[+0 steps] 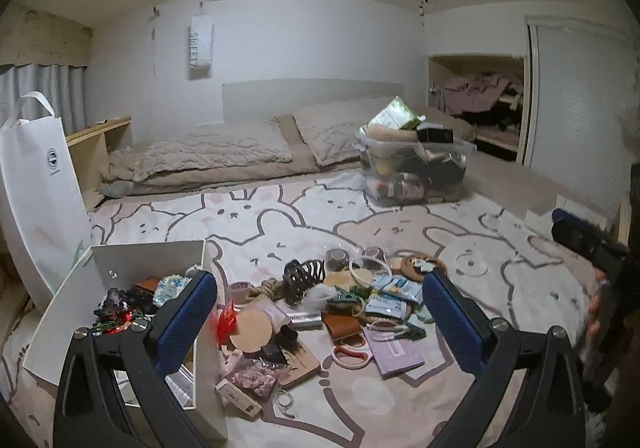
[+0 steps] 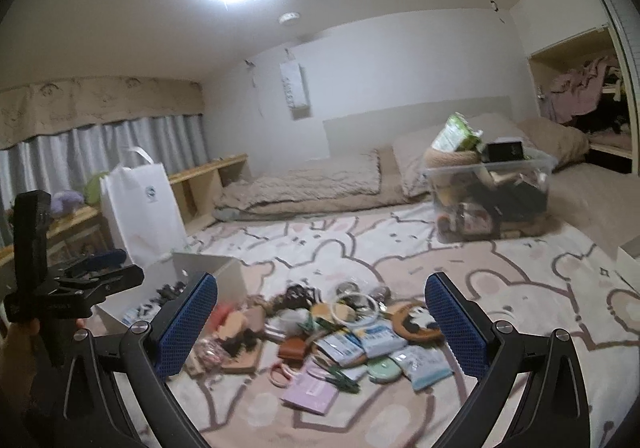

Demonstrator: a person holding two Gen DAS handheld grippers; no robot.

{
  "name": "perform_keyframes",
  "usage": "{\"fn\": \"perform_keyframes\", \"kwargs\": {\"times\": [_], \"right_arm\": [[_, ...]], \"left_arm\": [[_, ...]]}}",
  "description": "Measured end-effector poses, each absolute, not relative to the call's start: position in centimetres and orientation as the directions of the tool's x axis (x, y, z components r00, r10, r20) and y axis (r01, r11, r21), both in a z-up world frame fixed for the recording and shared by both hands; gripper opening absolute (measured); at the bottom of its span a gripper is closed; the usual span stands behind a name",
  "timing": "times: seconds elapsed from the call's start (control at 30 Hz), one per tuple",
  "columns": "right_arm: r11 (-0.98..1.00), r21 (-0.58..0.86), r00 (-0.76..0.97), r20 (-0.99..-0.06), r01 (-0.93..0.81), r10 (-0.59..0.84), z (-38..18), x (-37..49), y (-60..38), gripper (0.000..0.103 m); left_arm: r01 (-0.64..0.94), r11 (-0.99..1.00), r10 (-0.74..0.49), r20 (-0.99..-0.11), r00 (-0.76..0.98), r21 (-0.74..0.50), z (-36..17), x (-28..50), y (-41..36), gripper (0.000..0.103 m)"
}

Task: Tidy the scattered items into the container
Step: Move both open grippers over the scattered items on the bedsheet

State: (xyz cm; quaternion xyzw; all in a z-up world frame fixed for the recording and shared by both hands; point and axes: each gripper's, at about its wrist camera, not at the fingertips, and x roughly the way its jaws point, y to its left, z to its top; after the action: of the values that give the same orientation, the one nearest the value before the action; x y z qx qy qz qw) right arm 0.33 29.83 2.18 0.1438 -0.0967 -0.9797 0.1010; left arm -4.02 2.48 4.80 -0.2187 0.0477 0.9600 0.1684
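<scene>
Both grippers are up off the bed with nothing in them: my left gripper (image 1: 320,312) has its jaws spread wide, and my right gripper (image 2: 320,316) is just as wide and just as bare. I judge this the gap between picks, with a choice of item still to make.

Nearest, in the left view, the white box (image 1: 120,252) sits at the near left with its flap up and several bits already inside, so the task looks partly done. Just right of it lies the pile (image 1: 320,308): a tan disc (image 1: 251,332) close to the box wall, a brown pouch (image 1: 341,324), a lilac card (image 1: 396,352), and a black claw clip (image 1: 303,275) at its far side. A small red thing (image 1: 227,318) by the left pad is blurred; I cannot tell whether it lies on the bed or is in the air.

Next I would lower 1 gripper over something with height, such as the clip; flat cards need an edge grip.

Farther off stands a full clear tub (image 1: 414,171).
</scene>
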Motion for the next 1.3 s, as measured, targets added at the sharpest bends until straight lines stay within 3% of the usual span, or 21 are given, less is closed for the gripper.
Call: {"fn": "perform_keyframes", "kwargs": {"times": [0.53, 1.3], "right_arm": [[-0.980, 0.162, -0.862, -0.475, 0.112, -0.177, -4.9, -1.4, 30.5, 0.103], [-0.974, 0.199, -0.769, -0.604, 0.111, -0.211, -10.3, -3.6, 30.7, 0.103]], "left_arm": [[-0.385, -0.923, 0.317, -0.575, -0.754, -0.005, -1.3, -6.4, 4.2, 0.103], [-0.430, -0.903, 0.276, -0.728, -0.628, 0.028, -7.1, -8.0, 8.1, 0.103]]}}
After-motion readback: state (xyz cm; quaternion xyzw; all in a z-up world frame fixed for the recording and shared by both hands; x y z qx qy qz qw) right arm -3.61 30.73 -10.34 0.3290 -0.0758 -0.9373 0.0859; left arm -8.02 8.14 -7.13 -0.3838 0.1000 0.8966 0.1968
